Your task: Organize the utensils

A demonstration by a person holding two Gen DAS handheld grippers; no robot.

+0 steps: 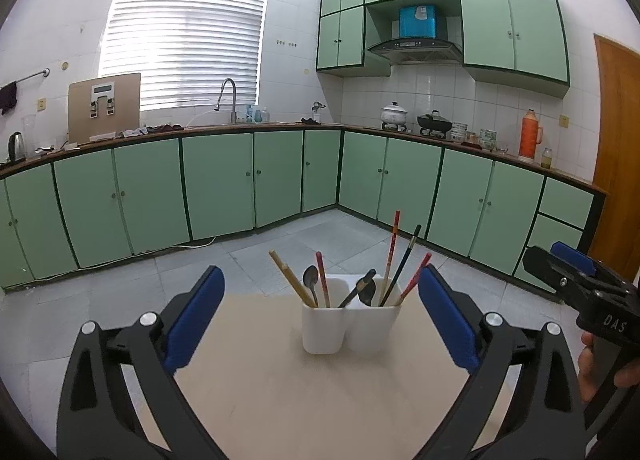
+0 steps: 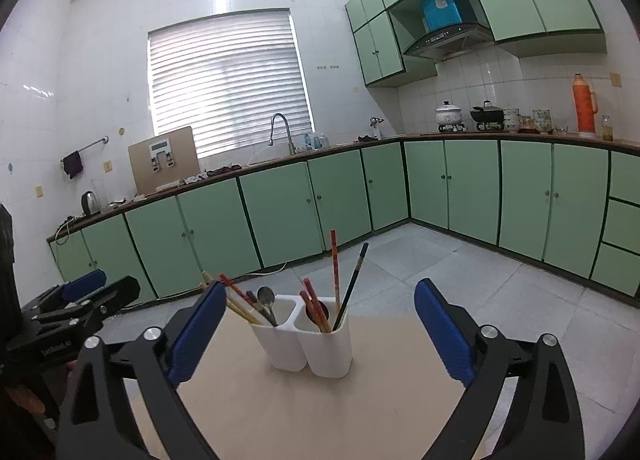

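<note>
A white two-compartment utensil holder [image 1: 348, 324] [image 2: 308, 344] stands on a light wooden table [image 1: 312, 400] [image 2: 320, 412]. It holds several chopsticks [image 1: 394, 248] [image 2: 334, 260], red, black and bamboo, and metal spoons [image 1: 310, 278] [image 2: 265, 296], spread over both compartments. My left gripper [image 1: 320, 320] is open and empty, its blue pads either side of the holder, short of it. My right gripper [image 2: 320, 328] is open and empty, framing the holder the same way. The right gripper shows at the right edge of the left wrist view [image 1: 576, 272]; the left gripper shows at the left edge of the right wrist view [image 2: 92, 292].
Green base cabinets [image 1: 216, 184] [image 2: 280, 208] and a counter with sink, kettle, pots and an orange thermos [image 1: 530, 136] [image 2: 584, 106] line the walls behind. Grey tiled floor [image 1: 280, 236] lies between table and cabinets. A wooden door [image 1: 616, 148] is at far right.
</note>
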